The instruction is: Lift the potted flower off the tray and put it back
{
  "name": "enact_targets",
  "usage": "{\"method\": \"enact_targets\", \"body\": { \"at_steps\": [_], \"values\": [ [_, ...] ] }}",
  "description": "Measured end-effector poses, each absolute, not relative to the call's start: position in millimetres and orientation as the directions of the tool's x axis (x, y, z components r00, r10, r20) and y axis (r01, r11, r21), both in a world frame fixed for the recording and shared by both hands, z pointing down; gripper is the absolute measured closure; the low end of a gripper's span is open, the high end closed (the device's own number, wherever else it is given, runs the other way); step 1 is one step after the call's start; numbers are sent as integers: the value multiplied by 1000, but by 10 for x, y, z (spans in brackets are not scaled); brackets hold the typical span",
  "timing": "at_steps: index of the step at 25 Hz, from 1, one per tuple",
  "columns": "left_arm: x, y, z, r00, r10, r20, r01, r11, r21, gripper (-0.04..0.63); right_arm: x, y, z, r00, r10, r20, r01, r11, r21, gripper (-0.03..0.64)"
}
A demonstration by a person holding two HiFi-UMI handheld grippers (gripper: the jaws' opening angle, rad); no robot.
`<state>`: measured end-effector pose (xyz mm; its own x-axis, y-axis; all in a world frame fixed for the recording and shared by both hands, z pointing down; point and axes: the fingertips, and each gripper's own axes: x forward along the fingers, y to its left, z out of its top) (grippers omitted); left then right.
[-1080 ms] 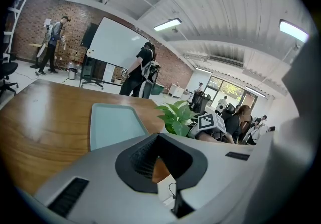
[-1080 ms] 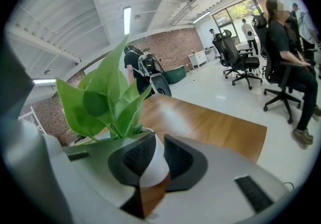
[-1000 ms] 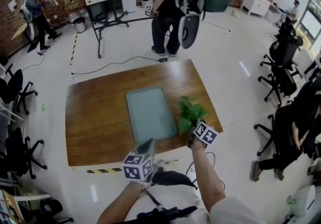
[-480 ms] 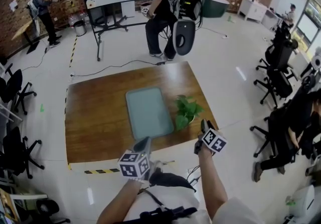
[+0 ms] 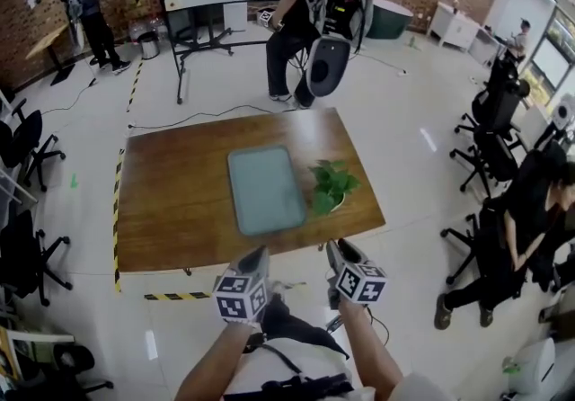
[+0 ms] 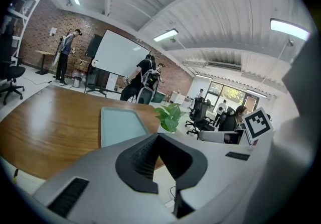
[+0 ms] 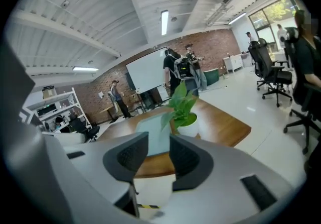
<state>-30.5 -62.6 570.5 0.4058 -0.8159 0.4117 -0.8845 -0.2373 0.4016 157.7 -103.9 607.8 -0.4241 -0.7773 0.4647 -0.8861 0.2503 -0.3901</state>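
Note:
The potted flower [image 5: 332, 185], green leaves in a white pot, stands on the wooden table [image 5: 171, 201] just right of the pale teal tray [image 5: 265, 188], not on it. Both grippers hang off the table's near edge, close to my body. My right gripper [image 5: 334, 251] is open and empty; in the right gripper view the flower [image 7: 181, 110] and the tray [image 7: 155, 132] lie well beyond its jaws [image 7: 159, 150]. My left gripper [image 5: 259, 255] is shut on nothing; the left gripper view shows its pads meeting [image 6: 158, 140], with the tray [image 6: 120, 125] and the flower [image 6: 168, 116] ahead.
A person with a backpack [image 5: 314, 13] stands beyond the table's far edge near a whiteboard stand [image 5: 202, 40]. Office chairs [image 5: 494, 138] and a seated person [image 5: 530, 219] are on the right, more chairs [image 5: 22, 147] on the left. Yellow-black tape [image 5: 175, 296] marks the floor.
My right gripper has drawn back from the flower toward my body, leaving the pot on the table beside the tray. The left gripper has also pulled back a little.

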Motion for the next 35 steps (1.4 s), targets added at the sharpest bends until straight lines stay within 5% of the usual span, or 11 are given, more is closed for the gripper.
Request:
{"method": "enact_targets", "body": {
  "at_steps": [9,22,35],
  "values": [
    [-262,-181,5722,403,-820,407,-889,-245,386,598,1293,-383,6315,-413,-725,550,-909,290,-300,456],
    [-354,-3,5622,400,-834,379,-890,-255,378,598,1141,-330,6173,-443,-740,506,-892,312,-326,454],
    [-76,-411,5610,482,-788,382,-850,-315,423,600,1646,-944,6213,-329,-793,513,-935,199,-292,453]
  ]
}}
